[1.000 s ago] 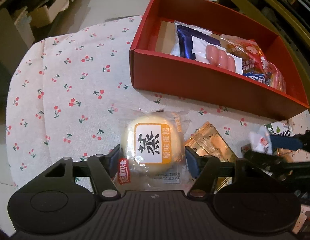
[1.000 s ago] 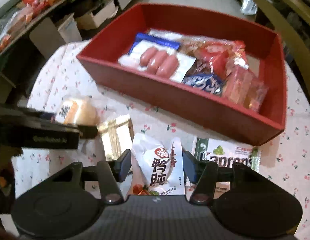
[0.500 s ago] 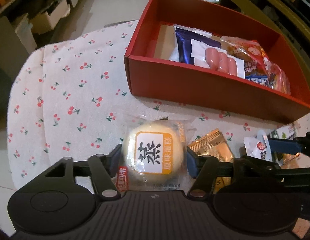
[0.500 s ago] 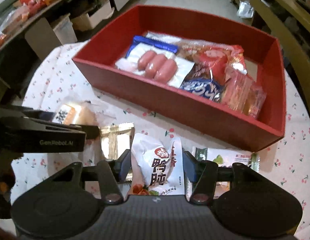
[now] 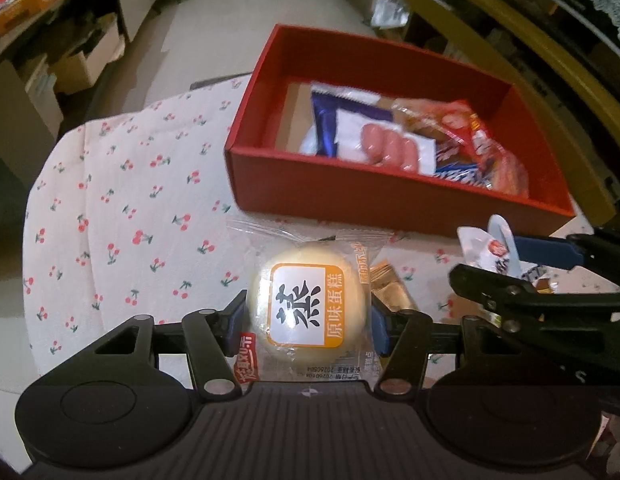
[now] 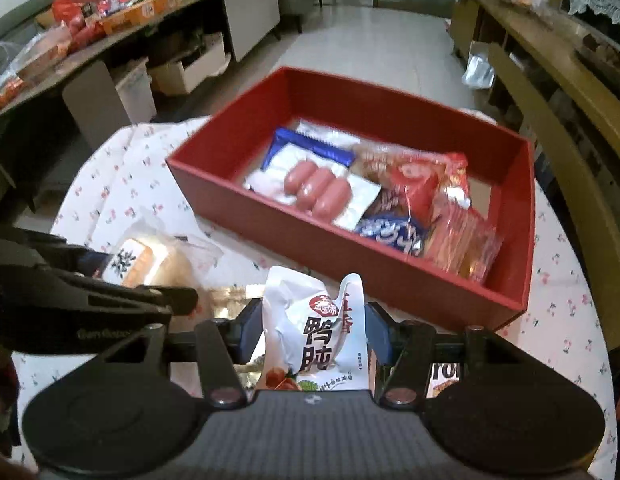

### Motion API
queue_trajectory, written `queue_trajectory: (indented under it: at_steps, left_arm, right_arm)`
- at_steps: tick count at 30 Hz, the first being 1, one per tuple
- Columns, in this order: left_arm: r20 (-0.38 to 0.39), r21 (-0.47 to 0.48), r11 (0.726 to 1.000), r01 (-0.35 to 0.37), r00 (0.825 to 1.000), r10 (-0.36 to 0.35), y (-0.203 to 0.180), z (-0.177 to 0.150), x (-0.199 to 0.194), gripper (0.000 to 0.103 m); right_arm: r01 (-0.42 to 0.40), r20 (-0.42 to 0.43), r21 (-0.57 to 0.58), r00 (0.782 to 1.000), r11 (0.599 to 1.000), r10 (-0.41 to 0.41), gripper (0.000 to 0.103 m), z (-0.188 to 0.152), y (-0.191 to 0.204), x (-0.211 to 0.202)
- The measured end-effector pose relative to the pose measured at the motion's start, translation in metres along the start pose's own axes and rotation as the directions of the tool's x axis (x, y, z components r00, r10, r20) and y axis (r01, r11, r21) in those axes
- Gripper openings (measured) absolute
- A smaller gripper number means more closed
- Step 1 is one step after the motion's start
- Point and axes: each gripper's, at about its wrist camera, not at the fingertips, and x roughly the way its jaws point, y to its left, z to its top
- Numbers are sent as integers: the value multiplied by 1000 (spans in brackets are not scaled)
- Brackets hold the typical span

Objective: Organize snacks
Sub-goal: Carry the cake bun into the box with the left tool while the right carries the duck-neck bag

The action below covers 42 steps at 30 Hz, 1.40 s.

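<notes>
Two snacks gripped beside red box point(image 5: 390, 196)
Left gripper point(image 5: 308, 318) closing, pinching wrapped cake point(image 5: 306, 308); right gripper point(image 6: 312, 330) clamped on white pouch point(image 6: 314, 332).

Left gripper point(image 5: 308, 322): angled downward, jaws closing, pads pressed on a wrapped cake point(image 5: 308, 312). Right gripper point(image 6: 314, 334): angled downward, pads clamped on a white pouch point(image 6: 316, 332).

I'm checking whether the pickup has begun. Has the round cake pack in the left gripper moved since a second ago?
Yes. The cake pack, pinched in the closing left gripper, has come up off the cherry-print cloth and nearer the red box.
</notes>
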Motion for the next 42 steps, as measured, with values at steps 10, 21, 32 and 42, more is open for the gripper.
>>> queue_trajectory:
  at_steps: [10, 21, 32, 42]
  left_arm:
    - [35, 1, 1000, 14, 999, -14, -4, 9, -6, 64]
    - [78, 24, 1000, 7, 997, -9, -16, 24, -11, 64]
    - [120, 42, 999, 4, 993, -9, -31, 48, -8, 63]
    - [155, 69, 998, -13, 988, 2, -47, 71, 0, 63]
  right_arm:
    - [30, 59, 6, 998, 1000, -30, 57, 11, -2, -13]
    - [83, 119, 16, 989, 996, -84, 57, 19, -11, -23]
    - [136, 172, 62, 974, 989, -145, 57, 36, -29, -28]
    - [186, 209, 105, 956, 977, -204, 57, 53, -47, -23]
